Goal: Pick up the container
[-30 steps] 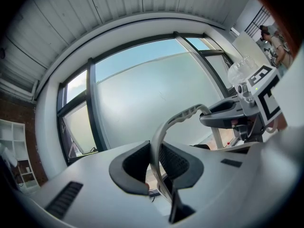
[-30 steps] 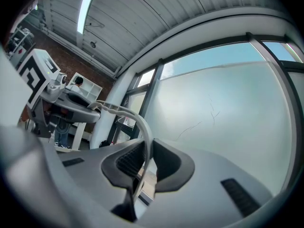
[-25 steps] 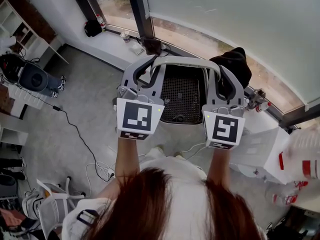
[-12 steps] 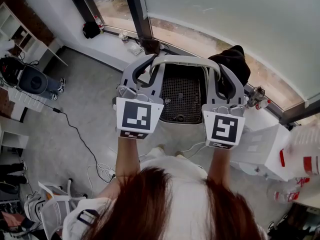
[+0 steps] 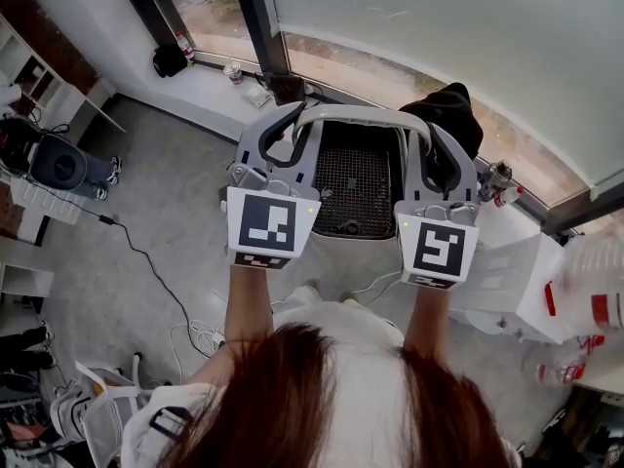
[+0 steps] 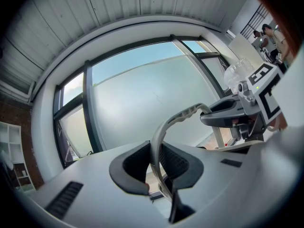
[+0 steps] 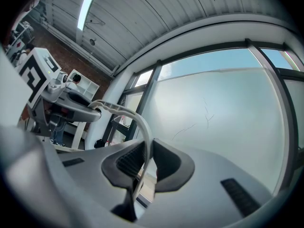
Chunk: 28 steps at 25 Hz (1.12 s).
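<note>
Firstly, left gripper (image 6: 156, 165): clenched on the handle's left end, sharing the load.
Container (image 5: 353, 188): hangs by its white handle (image 5: 361, 115), clear of the floor (image 5: 166, 222), before the window (image 5: 439, 27).
Right gripper (image 7: 146, 163): clenched on the handle's right end, steadying it.

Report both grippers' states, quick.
Left gripper: closed on the container handle.
Right gripper: closed on the container handle too.

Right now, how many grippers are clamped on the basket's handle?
2. The left gripper clamps the left bend of the handle; the right gripper clamps its right bend. None hidden.
</note>
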Motion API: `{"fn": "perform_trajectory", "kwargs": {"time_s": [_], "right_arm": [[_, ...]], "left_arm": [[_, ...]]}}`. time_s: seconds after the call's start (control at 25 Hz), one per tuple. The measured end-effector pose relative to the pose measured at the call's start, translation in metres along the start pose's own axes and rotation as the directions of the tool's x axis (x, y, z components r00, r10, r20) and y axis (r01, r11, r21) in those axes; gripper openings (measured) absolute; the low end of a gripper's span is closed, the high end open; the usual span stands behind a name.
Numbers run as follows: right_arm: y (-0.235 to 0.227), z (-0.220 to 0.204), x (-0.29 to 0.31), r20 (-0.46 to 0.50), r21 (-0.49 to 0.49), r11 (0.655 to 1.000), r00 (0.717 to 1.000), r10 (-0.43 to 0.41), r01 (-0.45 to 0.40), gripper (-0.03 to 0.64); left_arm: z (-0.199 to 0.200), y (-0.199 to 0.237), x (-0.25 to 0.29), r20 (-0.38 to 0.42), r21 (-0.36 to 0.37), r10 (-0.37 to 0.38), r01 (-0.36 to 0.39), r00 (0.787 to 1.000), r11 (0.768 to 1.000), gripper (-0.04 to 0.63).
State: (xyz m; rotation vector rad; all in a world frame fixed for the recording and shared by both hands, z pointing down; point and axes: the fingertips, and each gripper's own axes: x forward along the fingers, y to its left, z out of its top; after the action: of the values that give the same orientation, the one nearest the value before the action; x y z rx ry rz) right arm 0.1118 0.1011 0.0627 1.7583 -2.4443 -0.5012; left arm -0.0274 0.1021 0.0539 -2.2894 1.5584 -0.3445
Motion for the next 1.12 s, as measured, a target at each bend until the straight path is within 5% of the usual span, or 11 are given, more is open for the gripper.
{"fn": "perform_trajectory", "kwargs": {"time_s": [1.12], "right_arm": [[0.034, 0.010, 0.018, -0.006, -0.028, 1.000, 1.000, -0.002, 0.002, 0.061]], "left_arm": [[-0.020, 0.033, -0.011, 0.014, -0.028, 0.000, 0.000, 1.000, 1.000, 0.066]]}}
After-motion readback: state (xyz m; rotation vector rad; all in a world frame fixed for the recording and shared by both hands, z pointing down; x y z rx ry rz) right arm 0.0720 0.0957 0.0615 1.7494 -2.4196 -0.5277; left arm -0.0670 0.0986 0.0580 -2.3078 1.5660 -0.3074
